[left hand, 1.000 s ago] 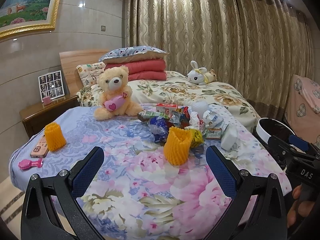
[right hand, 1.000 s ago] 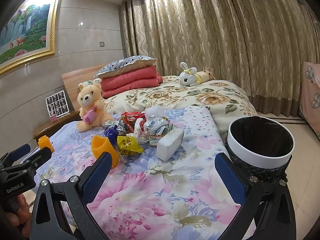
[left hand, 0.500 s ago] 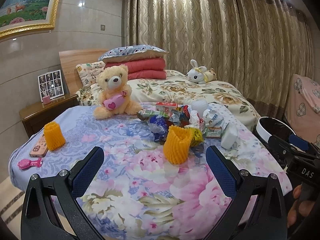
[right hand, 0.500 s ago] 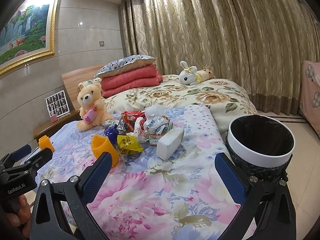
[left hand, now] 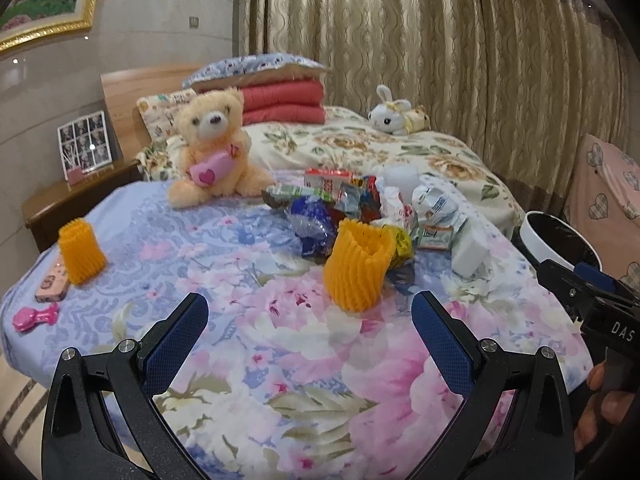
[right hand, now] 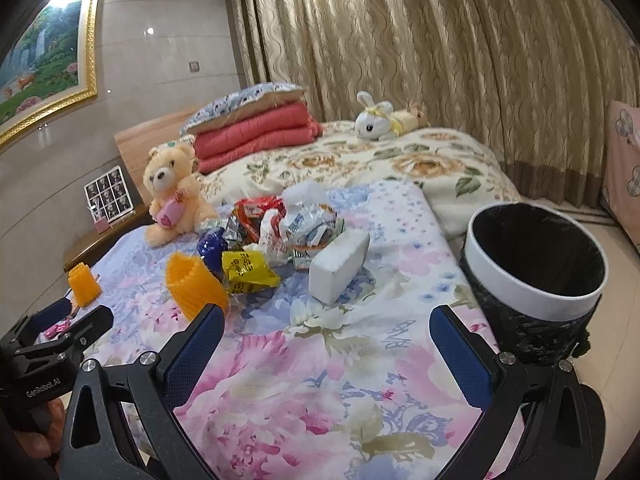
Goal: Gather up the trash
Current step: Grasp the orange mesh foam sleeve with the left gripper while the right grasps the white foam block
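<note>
A heap of trash [left hand: 360, 208] [right hand: 288, 228] lies on the floral bedspread: crumpled wrappers, a yellow packet [right hand: 246, 270], a blue bag [left hand: 312, 220], a white foam block [left hand: 470, 248] [right hand: 340, 266]. An orange foam net sleeve [left hand: 358, 268] [right hand: 194, 286] stands in front of the heap. A second one [left hand: 82, 256] [right hand: 84, 288] stands far left. The black-lined white-rimmed bin [right hand: 532, 272] [left hand: 560, 240] stands on the floor right of the bed. My left gripper [left hand: 310, 320] is open and empty, short of the sleeve. My right gripper [right hand: 326, 332] is open and empty, short of the foam block.
A teddy bear [left hand: 212, 152] sits behind the heap. A pink phone [left hand: 50, 286] and pink clip [left hand: 34, 316] lie at the left bed edge. A nightstand [left hand: 76, 196] stands left. Pillows, folded red quilts [left hand: 284, 104] and a toy rabbit [left hand: 390, 116] lie further back.
Both grippers have moved slightly forward toward the trash heap, so the items look a little nearer. Both stay open and empty.
</note>
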Action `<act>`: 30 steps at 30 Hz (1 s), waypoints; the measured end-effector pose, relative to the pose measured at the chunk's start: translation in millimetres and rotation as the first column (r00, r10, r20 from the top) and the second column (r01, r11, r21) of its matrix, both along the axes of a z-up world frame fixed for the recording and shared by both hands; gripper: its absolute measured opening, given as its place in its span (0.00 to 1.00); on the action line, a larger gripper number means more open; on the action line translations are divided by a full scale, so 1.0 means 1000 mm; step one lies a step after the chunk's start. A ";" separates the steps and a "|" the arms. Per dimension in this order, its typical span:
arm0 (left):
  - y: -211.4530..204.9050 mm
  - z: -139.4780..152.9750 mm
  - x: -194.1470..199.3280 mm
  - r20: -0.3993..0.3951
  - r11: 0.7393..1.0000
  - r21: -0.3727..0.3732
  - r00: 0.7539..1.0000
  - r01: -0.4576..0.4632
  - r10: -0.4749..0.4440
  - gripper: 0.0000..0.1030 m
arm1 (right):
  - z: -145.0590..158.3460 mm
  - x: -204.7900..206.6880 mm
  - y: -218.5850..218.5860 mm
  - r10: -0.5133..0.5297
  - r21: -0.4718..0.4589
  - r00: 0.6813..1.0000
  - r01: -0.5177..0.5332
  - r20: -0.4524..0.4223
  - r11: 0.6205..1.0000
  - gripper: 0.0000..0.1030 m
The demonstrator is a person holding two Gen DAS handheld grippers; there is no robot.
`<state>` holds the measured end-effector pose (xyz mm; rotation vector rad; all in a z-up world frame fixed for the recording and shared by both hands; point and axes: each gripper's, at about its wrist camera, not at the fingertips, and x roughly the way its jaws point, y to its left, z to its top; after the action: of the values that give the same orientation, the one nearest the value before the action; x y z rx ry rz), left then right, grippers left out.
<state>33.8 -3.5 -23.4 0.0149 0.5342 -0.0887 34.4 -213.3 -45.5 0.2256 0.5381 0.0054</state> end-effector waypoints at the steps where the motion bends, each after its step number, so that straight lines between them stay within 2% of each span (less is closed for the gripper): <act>1: -0.001 -0.003 0.004 -0.011 1.000 0.001 1.000 0.003 -0.003 1.00 | -0.001 0.004 0.000 0.004 0.003 1.000 -0.004 -0.007 1.000 1.00; 5: -0.005 -0.011 0.019 -0.051 1.000 0.004 0.999 0.017 -0.017 1.00 | -0.006 0.021 0.002 0.017 0.005 0.999 -0.017 -0.042 1.000 1.00; 15: -0.014 -0.031 0.058 -0.133 0.999 -0.020 0.990 0.037 -0.039 1.00 | -0.027 0.065 -0.008 0.014 0.081 0.990 -0.003 -0.142 0.997 0.99; 19: -0.018 -0.034 0.071 -0.153 0.998 -0.038 0.986 0.053 -0.058 0.96 | -0.034 0.083 -0.013 0.005 0.100 0.984 0.013 -0.176 0.995 0.91; 22: -0.023 -0.038 0.081 -0.183 0.996 -0.046 0.980 0.071 -0.078 0.87 | -0.037 0.097 -0.015 0.005 0.114 0.979 0.019 -0.202 0.993 0.81; 26: -0.028 -0.043 0.087 -0.213 0.993 -0.063 0.971 0.096 -0.108 0.69 | -0.044 0.110 -0.019 0.000 0.128 0.973 0.031 -0.229 0.991 0.70; 28: -0.032 -0.046 0.089 -0.225 0.991 -0.068 0.965 0.120 -0.132 0.52 | -0.047 0.114 -0.022 0.006 0.138 0.971 0.028 -0.239 0.990 0.55; 29: -0.034 -0.047 0.089 -0.235 0.988 -0.074 0.961 0.134 -0.148 0.37 | -0.048 0.114 -0.022 0.019 0.151 0.972 0.018 -0.235 0.988 0.53; 30: -0.036 -0.049 0.089 -0.247 0.986 -0.079 0.955 0.148 -0.163 0.32 | -0.047 0.112 -0.023 0.030 0.158 0.974 0.006 -0.224 0.987 0.45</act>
<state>123.2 -39.9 -72.5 -0.0129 0.7850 -0.2636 146.8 -236.1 -92.5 0.3810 0.7676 0.0351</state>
